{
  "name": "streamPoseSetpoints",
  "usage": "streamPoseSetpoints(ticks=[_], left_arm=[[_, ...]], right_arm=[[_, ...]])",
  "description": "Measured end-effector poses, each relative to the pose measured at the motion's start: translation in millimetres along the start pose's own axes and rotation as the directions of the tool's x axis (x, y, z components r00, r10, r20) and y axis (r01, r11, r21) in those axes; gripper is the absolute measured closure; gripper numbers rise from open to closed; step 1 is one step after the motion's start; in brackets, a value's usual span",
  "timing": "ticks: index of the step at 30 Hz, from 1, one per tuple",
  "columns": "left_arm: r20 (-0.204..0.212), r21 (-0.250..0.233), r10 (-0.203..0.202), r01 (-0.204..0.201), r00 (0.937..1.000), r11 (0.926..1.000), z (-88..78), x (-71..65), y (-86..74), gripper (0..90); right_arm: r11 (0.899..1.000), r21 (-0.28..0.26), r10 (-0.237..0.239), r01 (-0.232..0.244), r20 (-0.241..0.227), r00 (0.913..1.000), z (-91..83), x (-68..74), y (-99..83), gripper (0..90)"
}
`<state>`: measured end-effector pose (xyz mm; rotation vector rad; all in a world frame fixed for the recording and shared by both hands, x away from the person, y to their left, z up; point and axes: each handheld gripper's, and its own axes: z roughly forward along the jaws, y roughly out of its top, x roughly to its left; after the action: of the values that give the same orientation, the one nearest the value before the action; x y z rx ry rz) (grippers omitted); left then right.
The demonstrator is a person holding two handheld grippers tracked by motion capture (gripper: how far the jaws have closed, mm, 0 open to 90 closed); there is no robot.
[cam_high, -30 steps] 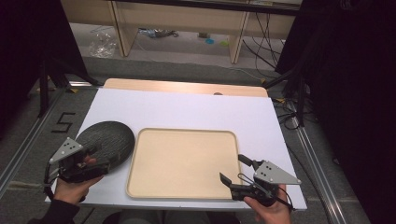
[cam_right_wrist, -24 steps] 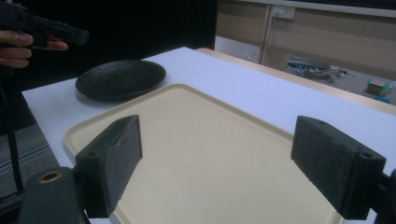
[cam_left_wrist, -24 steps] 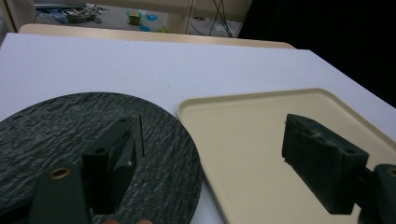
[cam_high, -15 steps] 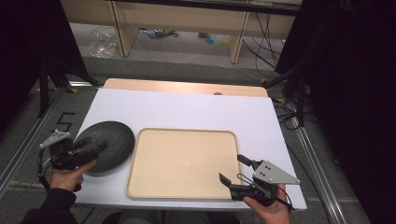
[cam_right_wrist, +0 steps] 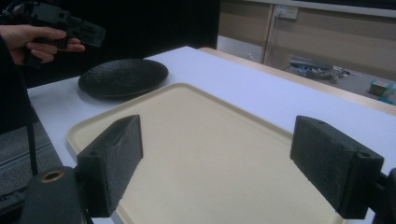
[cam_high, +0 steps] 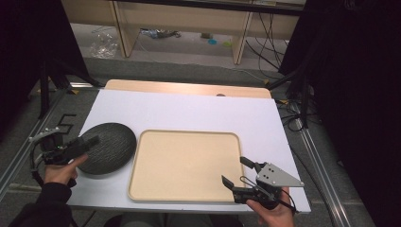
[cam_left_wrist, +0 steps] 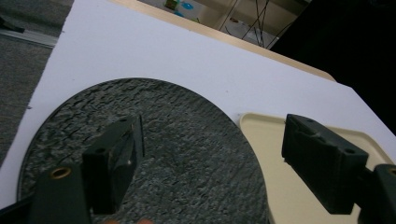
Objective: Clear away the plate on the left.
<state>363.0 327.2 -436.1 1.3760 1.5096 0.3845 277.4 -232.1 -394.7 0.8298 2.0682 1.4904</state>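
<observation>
On the white table (cam_high: 189,111) the beige tray (cam_high: 187,163) lies bare, dark plate (cam_high: 106,147) untouched beside it, left gripper (cam_high: 87,143) and right gripper (cam_high: 235,171) both agape, nothing apparently begun

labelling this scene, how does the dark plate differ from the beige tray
The plate is round, near-black and rough-textured; the tray is rectangular with rounded corners, pale beige and smooth. The tray covers more of the table than the plate. The left gripper hovers open at the plate; the right gripper is open at the tray's corner. Both are empty and lie flat, side by side.
</observation>
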Motion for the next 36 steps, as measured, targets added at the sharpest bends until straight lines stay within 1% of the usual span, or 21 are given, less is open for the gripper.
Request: streamPoseSetpoints(ticks=[5,10,11,12,13,14,15,16,17,20,21,22,26,27,28,30,31,32,34,35,36], left_arm=[[0.000,-0.002,-0.065,0.065,0.9979,0.9979,-1.8,15.1,2.0,22.0],[-0.009,0.000,-0.092,0.092,0.9957,0.9957,-2.4,26.3,2.7,22.3],[-0.017,0.006,-0.095,0.095,0.9953,0.9954,-2.3,30.0,2.7,22.3],[-0.017,0.006,-0.095,0.095,0.9953,0.9954,-2.3,30.0,2.7,22.3],[-0.041,0.015,-0.082,0.082,0.9958,0.9965,-2.6,31.4,3.0,22.3],[-0.064,0.026,-0.064,0.065,0.9959,0.9975,-2.7,31.9,3.3,22.3],[-0.072,0.031,-0.055,0.057,0.9959,0.9979,-2.3,33.8,3.5,22.3],[-0.064,0.029,-0.069,0.071,0.9956,0.9971,-2.3,35.8,3.4,22.3],[-0.062,0.023,-0.090,0.091,0.9940,0.9956,-2.4,38.4,3.4,22.3],[-0.071,0.020,-0.117,0.118,0.9906,0.9927,-0.6,44.8,2.4,22.8],[-0.088,0.030,-0.133,0.136,0.9872,0.9902,1.4,46.1,2.0,22.9],[-0.110,0.056,-0.120,0.127,0.9866,0.9903,3.9,48.1,1.5,23.1],[-0.124,0.068,-0.132,0.141,0.9835,0.9877,5.2,51.1,1.5,23.4],[-0.130,0.068,-0.144,0.154,0.9810,0.9857,5.7,51.8,0.9,25.2],[-0.151,0.084,-0.144,0.158,0.9780,0.9839,6.1,53.0,0.6,25.2],[-0.153,0.097,-0.152,0.168,0.9764,0.9811,8.0,56.7,-0.8,25.7],[-0.151,0.101,-0.164,0.180,0.9749,0.9784,8.7,58.8,-1.0,25.7],[-0.148,0.095,-0.184,0.199,0.9717,0.9754,9.4,60.8,-1.2,25.9],[-0.147,0.100,-0.192,0.208,0.9702,0.9729,9.1,64.1,-1.3,26.1],[-0.148,0.095,-0.192,0.207,0.9702,0.9737,9.3,65.2,-1.8,26.6],[-0.148,0.092,-0.210,0.224,0.9665,0.9701,9.7,65.6,-2.3,27.0]], right_arm=[[1.000,-0.002,0.000,0.000,0.000,1.0000,0.1,0.3,0.0,18.1],[1.000,0.000,-0.001,0.001,-0.011,0.9999,0.8,1.1,0.2,18.1],[1.000,0.001,0.004,-0.004,-0.008,1.0000,0.9,1.6,-0.4,18.1],[1.000,0.001,0.004,-0.004,-0.008,1.0000,0.9,1.6,-0.4,18.1],[1.000,-0.007,-0.007,0.007,0.000,1.0000,0.9,0.9,-0.3,18.1],[1.000,-0.003,-0.007,0.007,-0.008,0.9999,0.4,0.5,0.1,18.1],[1.000,-0.005,-0.004,0.004,-0.004,1.0000,1.0,1.3,-0.2,18.2],[1.000,-0.005,-0.004,0.004,-0.004,1.0000,1.0,1.3,-0.2,18.2],[1.000,-0.004,-0.004,0.004,-0.005,1.0000,1.0,1.4,-0.3,18.2],[1.000,0.000,-0.005,0.005,-0.009,1.0000,0.6,0.9,0.1,18.2],[1.000,0.003,0.006,-0.006,-0.011,0.9999,0.9,1.9,-0.3,18.2],[1.000,0.001,0.003,-0.003,-0.008,1.0000,1.1,1.9,0.0,18.2],[1.000,0.003,-0.009,0.009,-0.010,0.9999,1.2,1.6,0.2,18.2],[1.000,-0.006,-0.004,0.004,-0.005,1.0000,1.4,1.7,0.0,18.3],[1.000,-0.006,-0.004,0.004,-0.005,1.0000,1.4,1.7,0.0,18.3],[1.000,-0.005,-0.006,0.006,-0.006,1.0000,1.2,1.4,-0.1,18.4],[1.000,-0.005,-0.006,0.006,-0.006,1.0000,1.2,1.4,-0.1,18.4],[1.000,-0.004,-0.006,0.006,-0.007,1.0000,1.1,1.5,-0.1,18.3],[1.000,0.004,-0.008,0.008,-0.012,0.9999,0.5,1.3,0.5,18.4],[1.000,0.006,-0.007,0.007,-0.012,0.9999,0.6,1.3,0.3,18.4],[1.000,-0.006,-0.005,0.005,-0.005,1.0000,1.2,1.6,-0.2,18.4]])
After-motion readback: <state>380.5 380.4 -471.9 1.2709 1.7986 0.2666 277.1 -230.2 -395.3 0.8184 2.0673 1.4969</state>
